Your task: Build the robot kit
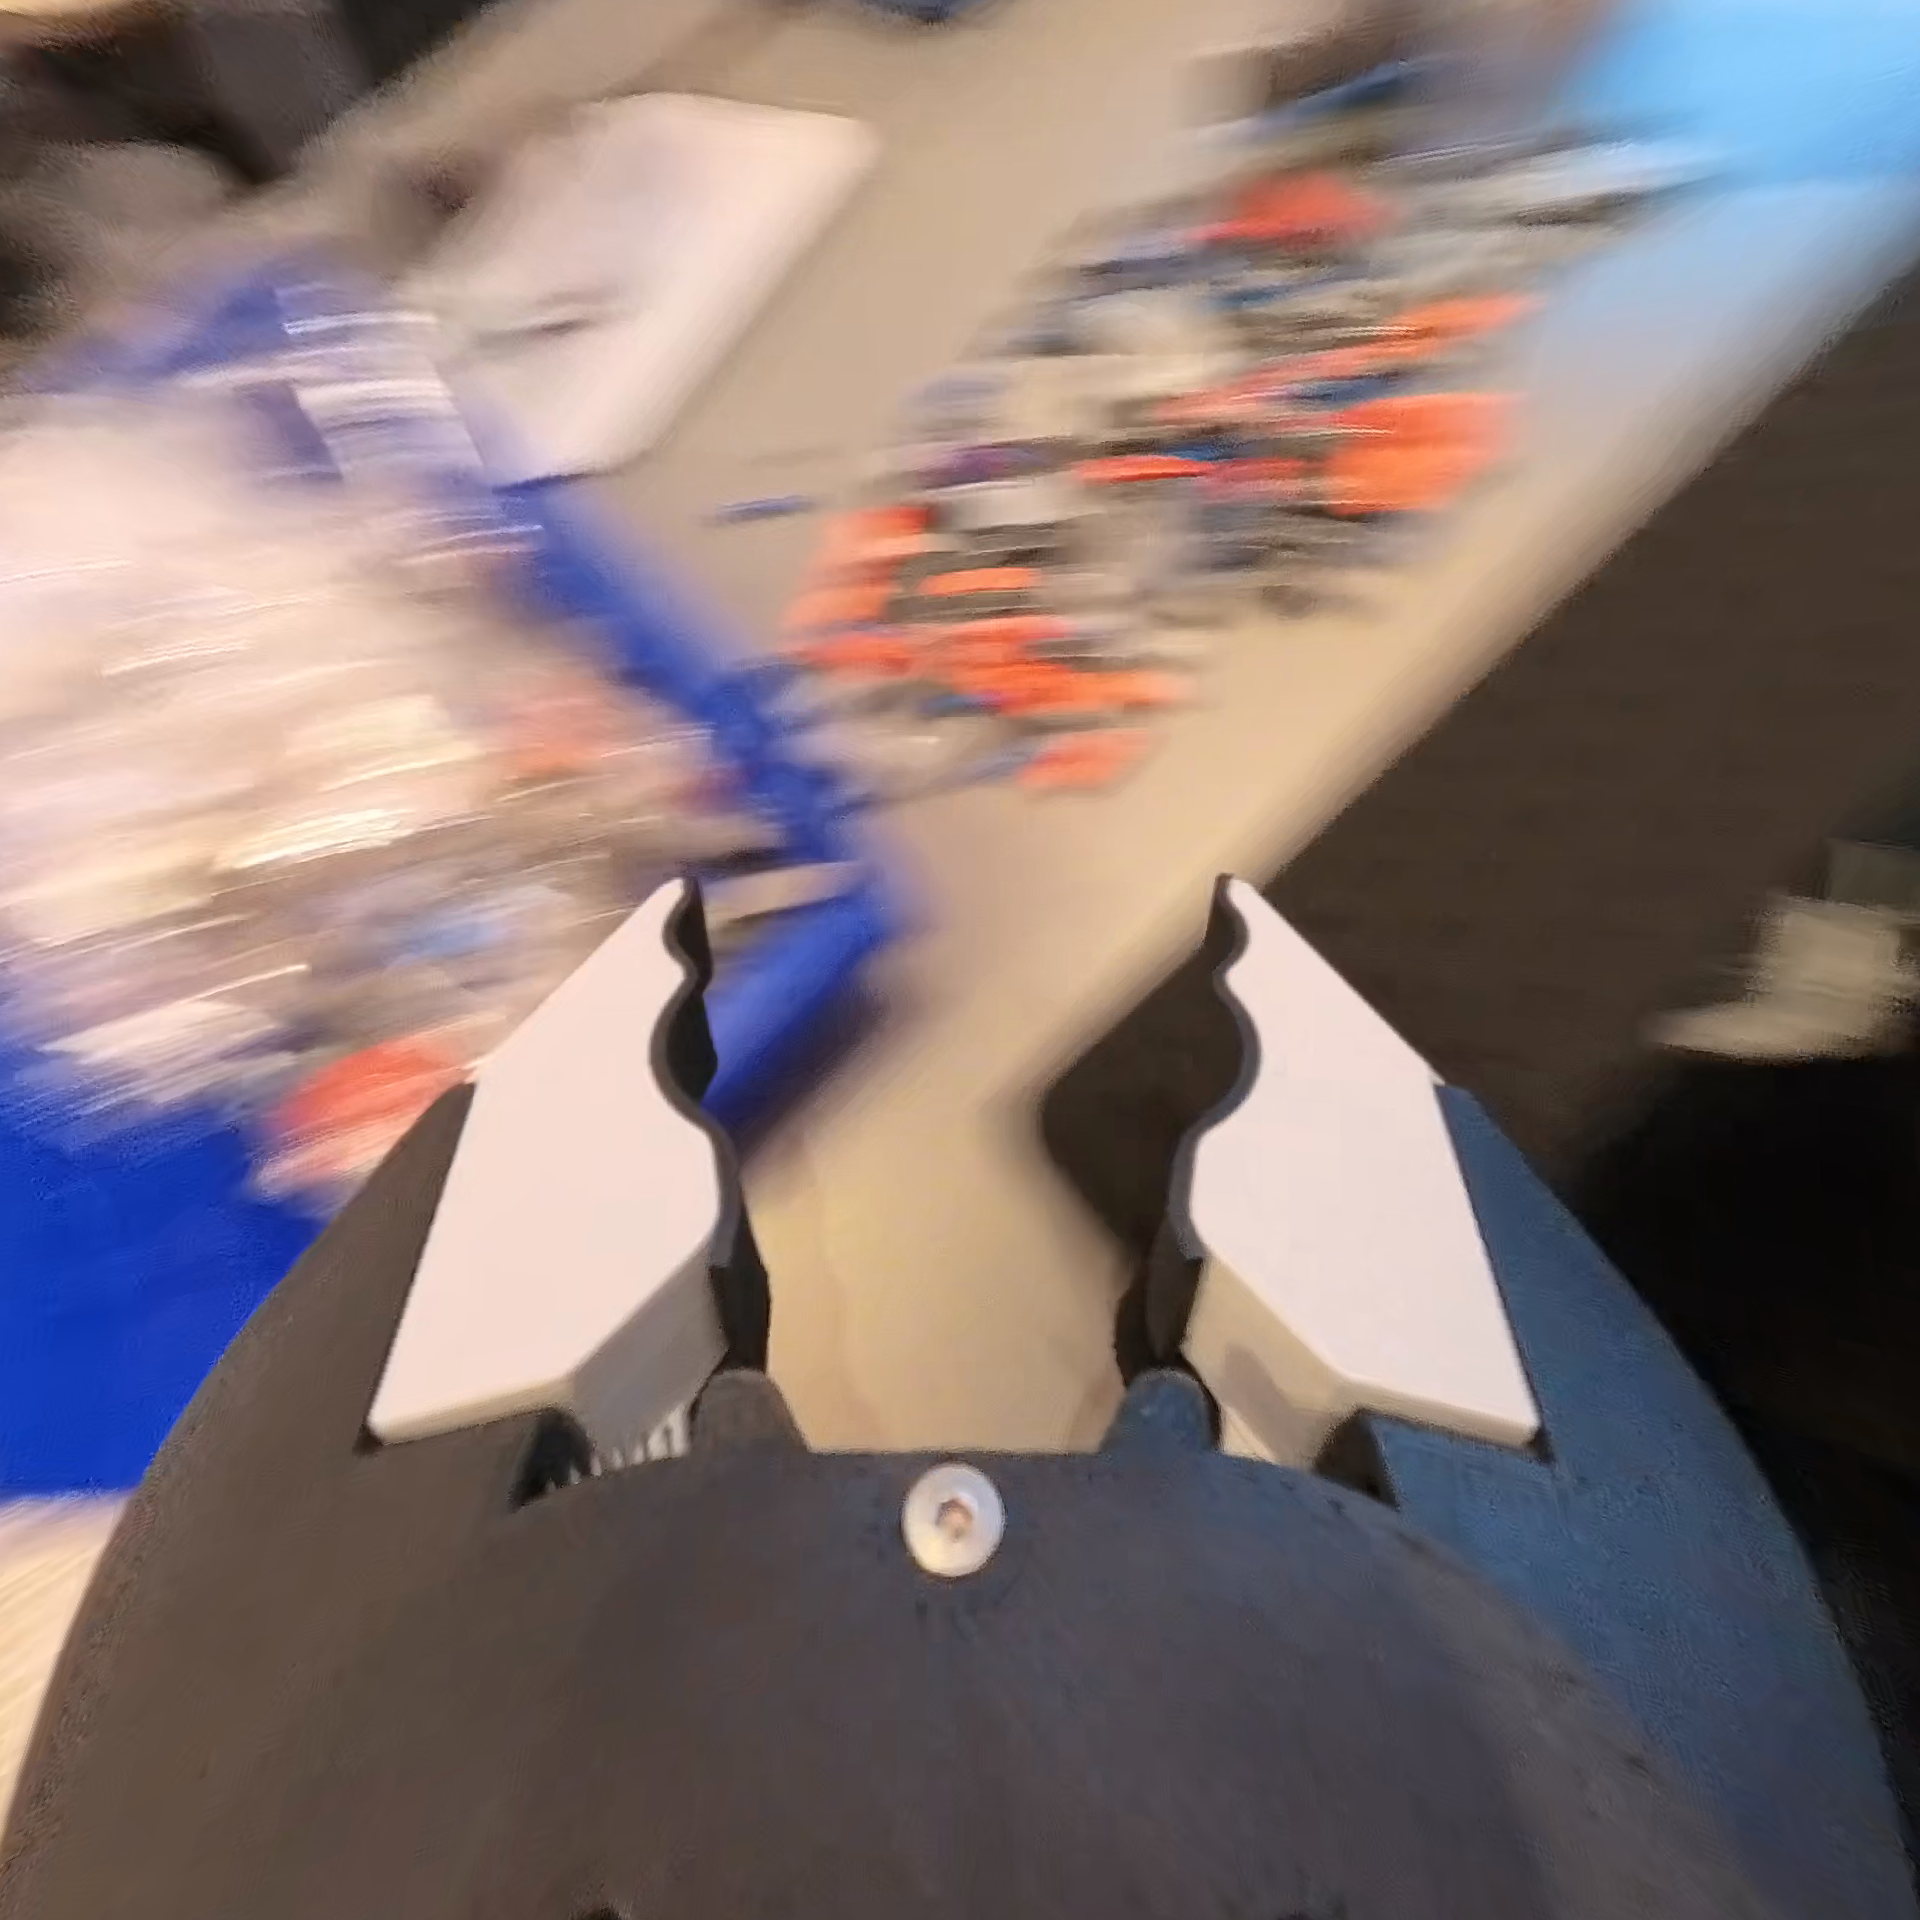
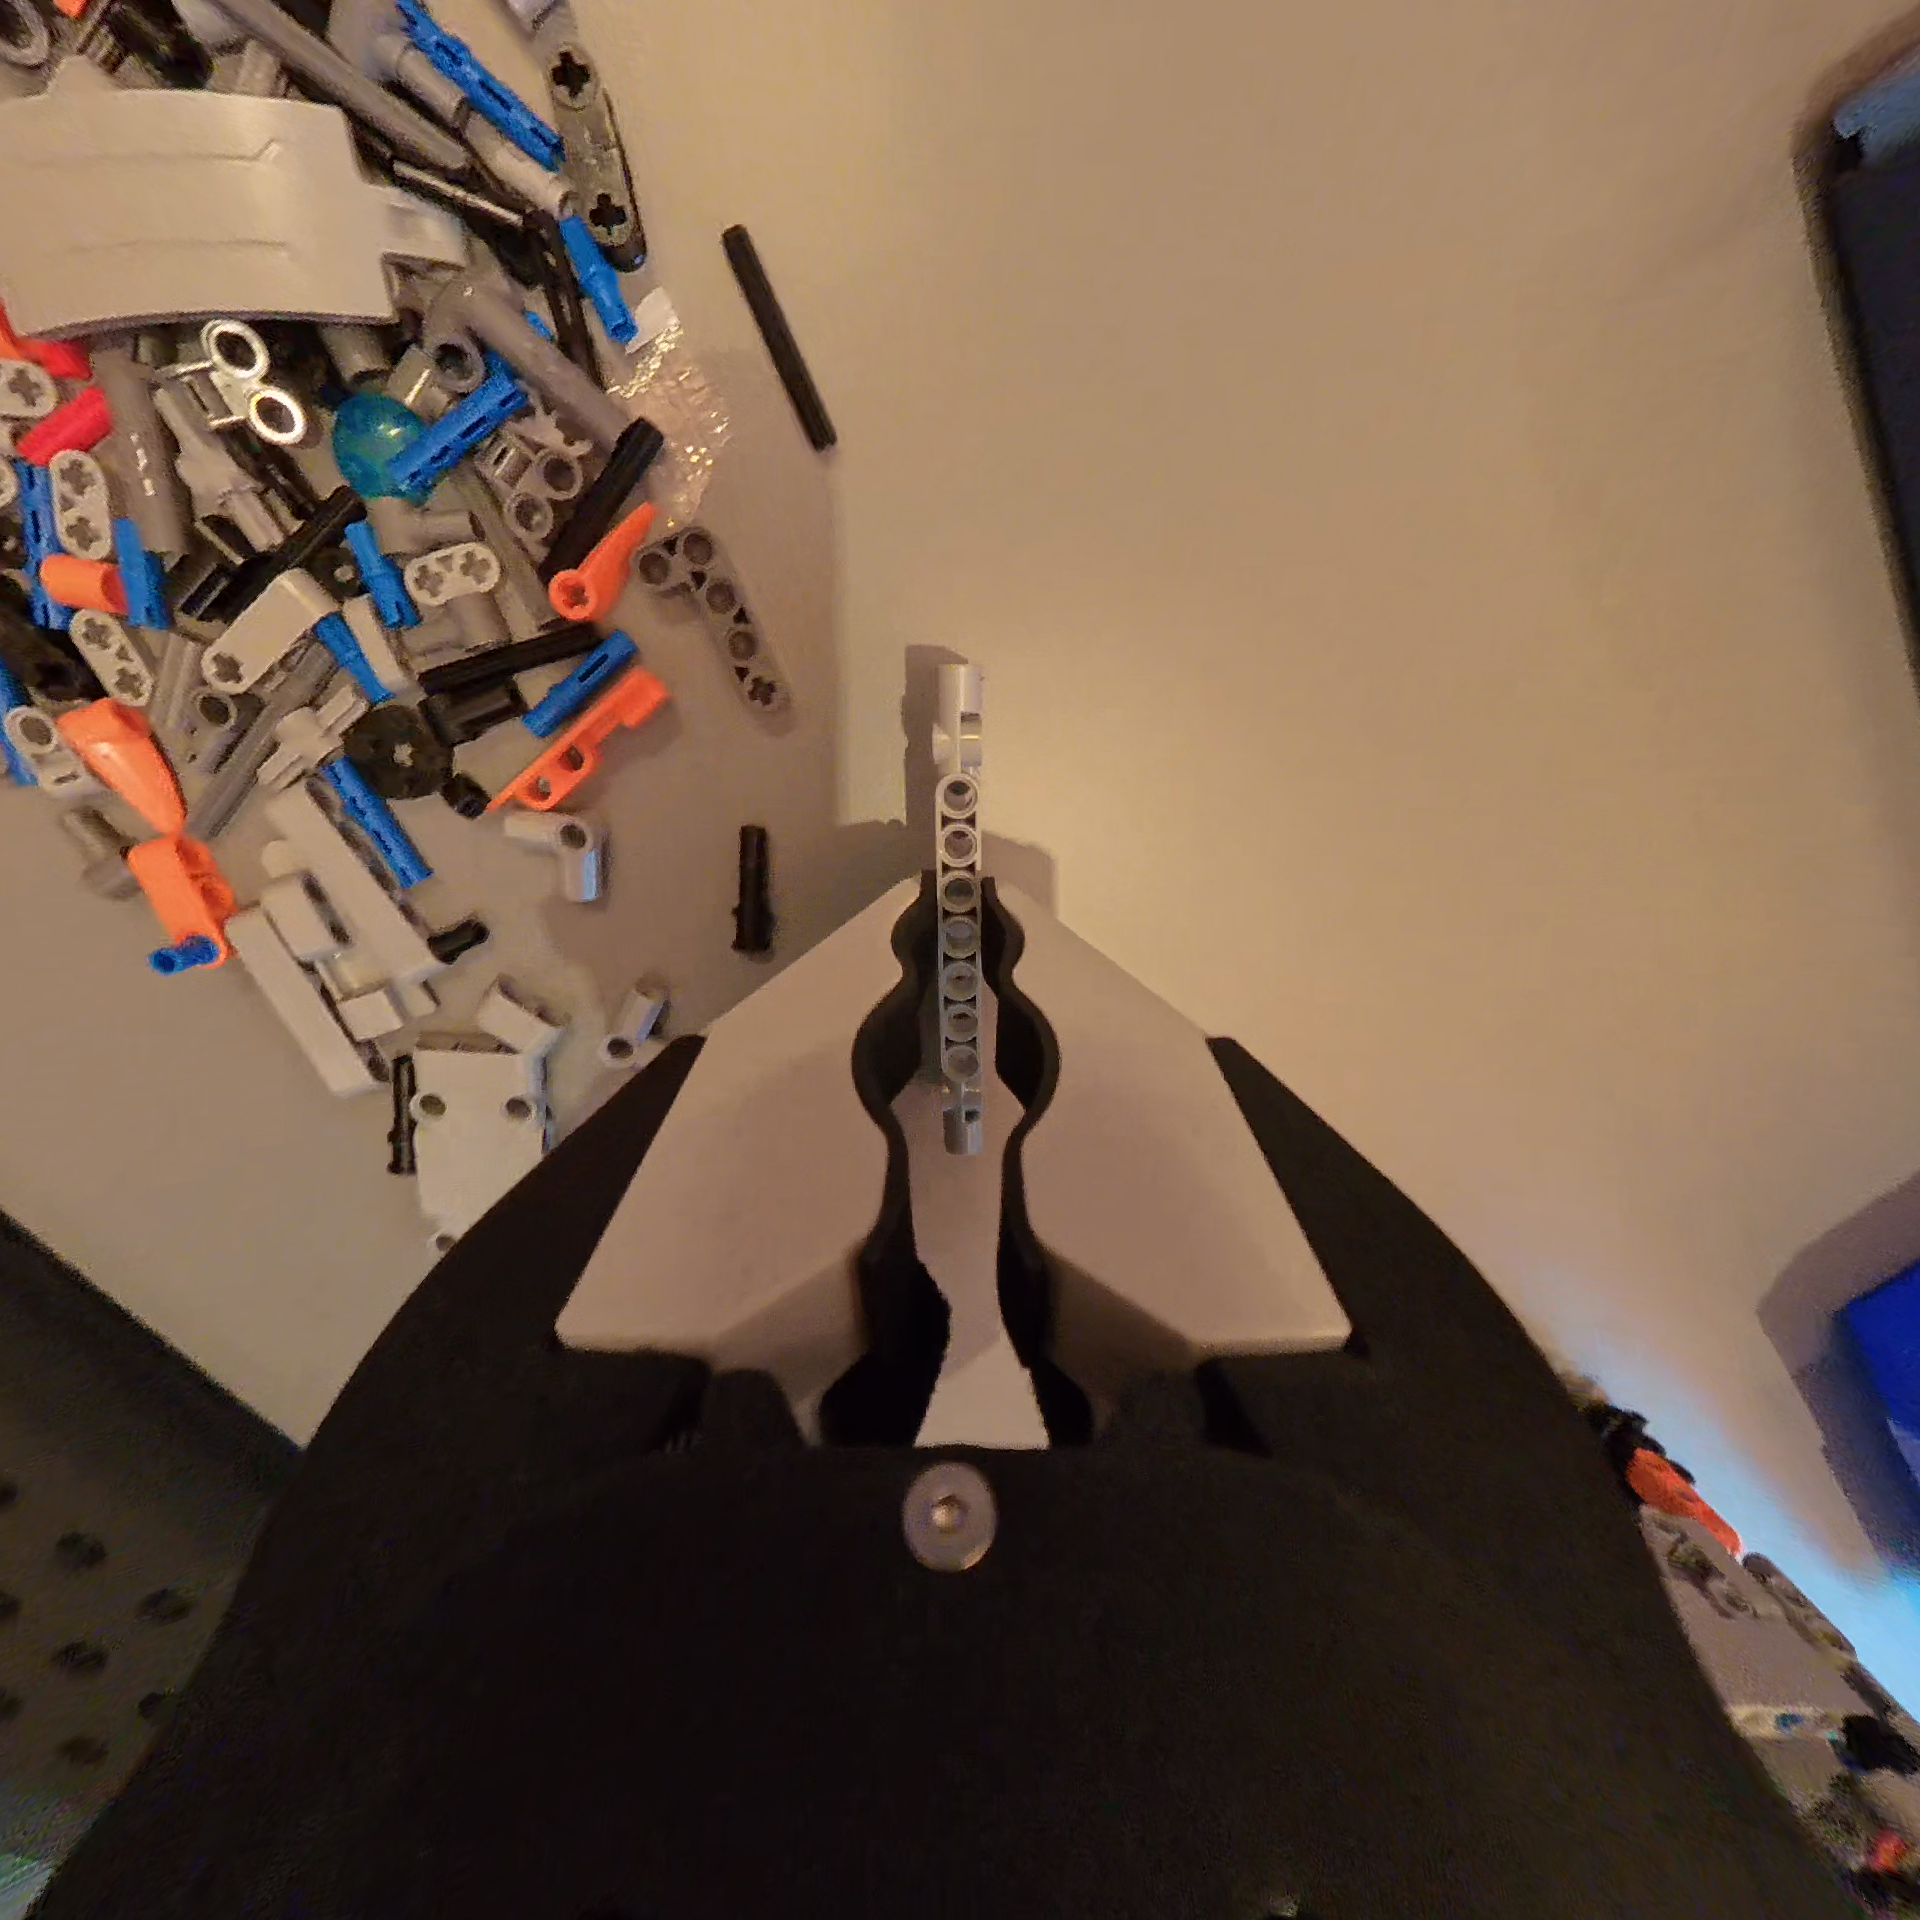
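While clamped by the right gripper [image 2: 956,883], long grey perforated plastic beam [image 2: 957,914] held upright above beige bench [image 2: 1351,520]; left gripper [image 1: 961,894] wide, empty, beside blurred pile of plastic parts [image 1: 1091,540].

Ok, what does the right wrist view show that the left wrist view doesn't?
Only the right wrist view: the right gripper shut on a light grey holed beam, sharp loose pieces, and a lone black axle beside the pile.
Only the left wrist view: the left gripper open and empty, a white tray and a blue patch, all blurred.
Both: the beige table and the pile of orange, blue, grey and black building pieces.
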Action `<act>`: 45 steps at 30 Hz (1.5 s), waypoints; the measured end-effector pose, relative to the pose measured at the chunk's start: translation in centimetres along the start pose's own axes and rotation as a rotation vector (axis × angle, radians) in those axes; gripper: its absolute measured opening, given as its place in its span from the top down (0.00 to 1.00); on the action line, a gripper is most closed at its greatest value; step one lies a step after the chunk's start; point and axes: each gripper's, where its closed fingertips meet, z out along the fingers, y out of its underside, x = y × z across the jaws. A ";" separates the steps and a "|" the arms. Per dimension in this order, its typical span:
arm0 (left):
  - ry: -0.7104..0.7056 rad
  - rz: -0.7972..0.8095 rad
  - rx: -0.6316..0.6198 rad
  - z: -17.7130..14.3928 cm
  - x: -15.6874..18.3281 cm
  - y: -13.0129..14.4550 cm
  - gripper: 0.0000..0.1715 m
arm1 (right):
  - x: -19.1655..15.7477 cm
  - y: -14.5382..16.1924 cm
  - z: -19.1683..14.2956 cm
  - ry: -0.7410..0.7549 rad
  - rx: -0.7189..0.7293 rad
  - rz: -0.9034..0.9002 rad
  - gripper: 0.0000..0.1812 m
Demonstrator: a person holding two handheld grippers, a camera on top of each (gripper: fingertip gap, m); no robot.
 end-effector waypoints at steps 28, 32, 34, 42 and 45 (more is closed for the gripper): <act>-0.277 -0.371 -0.106 1.9 -18.9 1.2 0.50 | -2.3 -4.9 -3.8 -0.086 0.273 -0.031 0.87; -0.172 -0.379 -0.231 5.2 -18.2 2.6 0.51 | -3.2 -5.6 -3.9 -0.101 0.290 -0.044 0.87; -0.176 -0.364 -0.254 6.0 -18.3 2.9 0.65 | -3.5 -5.7 -4.0 -0.105 0.294 -0.053 0.87; -0.187 -0.318 -0.124 4.8 -19.1 -0.2 0.99 | -4.2 -7.1 -5.2 -0.101 0.323 -0.092 0.89; -0.213 -0.304 -0.053 3.0 -20.2 -2.3 1.00 | -4.7 -8.3 -6.1 -0.106 0.361 -0.110 0.89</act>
